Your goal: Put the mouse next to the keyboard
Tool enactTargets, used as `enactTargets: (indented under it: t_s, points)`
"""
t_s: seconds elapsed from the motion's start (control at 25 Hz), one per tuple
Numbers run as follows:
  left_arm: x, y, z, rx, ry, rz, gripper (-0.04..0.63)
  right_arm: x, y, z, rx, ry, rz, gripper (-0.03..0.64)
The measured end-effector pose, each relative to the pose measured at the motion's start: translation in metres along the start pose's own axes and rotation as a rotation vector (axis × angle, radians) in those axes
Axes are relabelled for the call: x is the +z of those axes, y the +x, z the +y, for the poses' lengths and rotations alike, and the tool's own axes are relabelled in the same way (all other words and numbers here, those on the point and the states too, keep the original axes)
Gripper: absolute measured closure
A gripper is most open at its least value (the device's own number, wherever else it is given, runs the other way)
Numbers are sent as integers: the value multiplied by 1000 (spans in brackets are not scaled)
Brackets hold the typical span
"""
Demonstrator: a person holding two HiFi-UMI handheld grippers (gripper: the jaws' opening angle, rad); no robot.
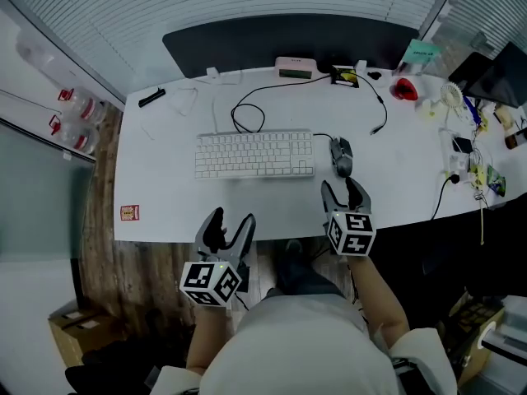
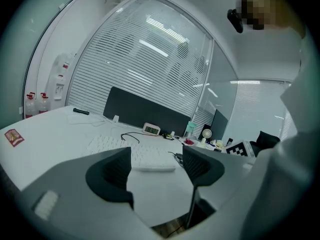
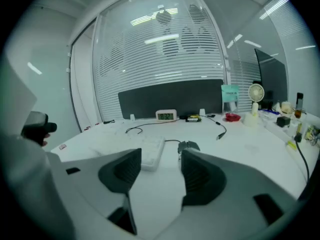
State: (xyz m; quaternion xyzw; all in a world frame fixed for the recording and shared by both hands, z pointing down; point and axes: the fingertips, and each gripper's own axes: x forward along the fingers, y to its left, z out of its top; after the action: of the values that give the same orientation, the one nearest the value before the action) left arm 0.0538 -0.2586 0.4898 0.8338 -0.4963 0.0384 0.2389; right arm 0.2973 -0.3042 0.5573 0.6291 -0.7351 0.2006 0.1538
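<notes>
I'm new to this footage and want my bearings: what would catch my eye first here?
A white keyboard lies in the middle of the desk, a dark mouse just off its right end. At the near edge the left claw and the right claw hover open and empty, the right one just short of the mouse.

Surface (image 1: 165, 196): white, smooth, faint sheen, laminate look.
Keyboard (image 1: 254, 154): white plastic, matt keycaps.
Mouse (image 1: 342, 155): dark plastic, slight gloss on top.
Cable (image 1: 247, 99) near far edge: black, smooth sheath.
Left tongs (image 1: 231, 223), right tongs (image 1: 343, 192): grey matt plastic shells; pads (image 3: 122, 171) dark, ribbed, rubbery look.
Panel (image 1: 288, 44) along far edge: dark, matt.
Floor (image 1: 140, 278) beyond near-left corner: wood-grain planks.
Box (image 1: 70, 327) on floor: brown cardboard, dull.
</notes>
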Motion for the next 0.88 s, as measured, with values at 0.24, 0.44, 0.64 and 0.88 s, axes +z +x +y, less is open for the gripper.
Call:
enactTargets:
  t_s: [0.24, 0.44, 0.64, 0.88]
  points:
    - [-19, -51, -13, -13, 46, 0, 273, -15, -66, 41, 50, 31, -38, 468]
    - [-32, -96, -27, -23, 63, -16, 307, -28, -125, 65, 59, 21, -77, 529]
    - [-47, -139, -44, -31, 76, -28, 356, -39, -180, 87, 84, 20, -105, 568]
    - [-58, -183, -59, -20, 97, -37, 427, -49, -231, 116, 134, -4, -128, 594]
